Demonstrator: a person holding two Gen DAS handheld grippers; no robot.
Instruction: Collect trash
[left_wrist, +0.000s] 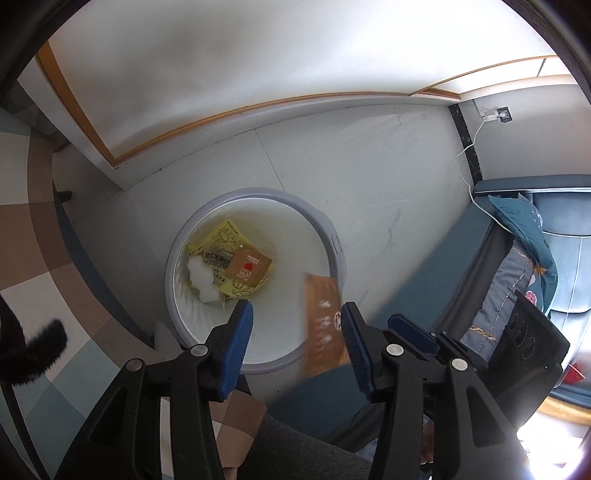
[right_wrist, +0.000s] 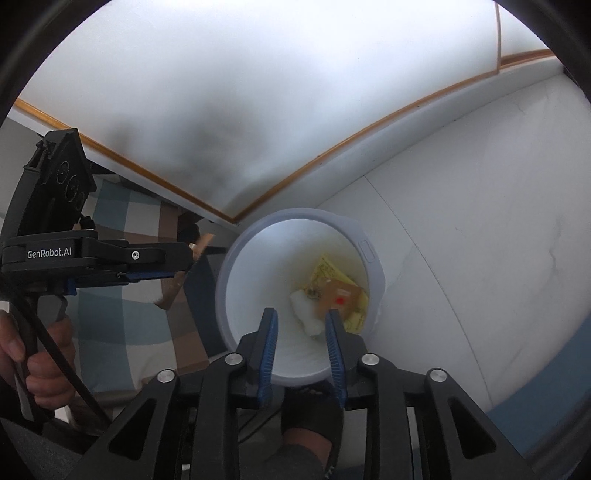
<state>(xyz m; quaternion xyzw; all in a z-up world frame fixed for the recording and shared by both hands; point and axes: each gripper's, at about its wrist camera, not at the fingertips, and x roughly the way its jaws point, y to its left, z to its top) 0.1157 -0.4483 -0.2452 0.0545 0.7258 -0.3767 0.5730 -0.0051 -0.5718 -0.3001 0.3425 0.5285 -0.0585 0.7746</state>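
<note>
A white round trash bin (left_wrist: 334, 240) stands on the pale floor; it also shows in the right wrist view (right_wrist: 369, 254). Inside lie a yellow wrapper (left_wrist: 221, 240), a small brown packet with a red dot (left_wrist: 247, 267) and a white crumpled piece (left_wrist: 201, 277). My left gripper (left_wrist: 297, 332) is open above the bin's near rim. A blurred brown packet (left_wrist: 323, 325) hangs beside its right finger, over the rim. My right gripper (right_wrist: 301, 332) is open and empty above the bin. The left gripper shows from the side (right_wrist: 177, 269) with the brown packet (right_wrist: 171, 291) at its fingers.
A white cabinet with wood trim (left_wrist: 184, 110) stands behind the bin. A checked brown and blue cloth (left_wrist: 37, 229) lies on the left. A blue sofa with cushions (left_wrist: 517, 236) is on the right. A white cable (left_wrist: 469, 155) runs from a wall socket.
</note>
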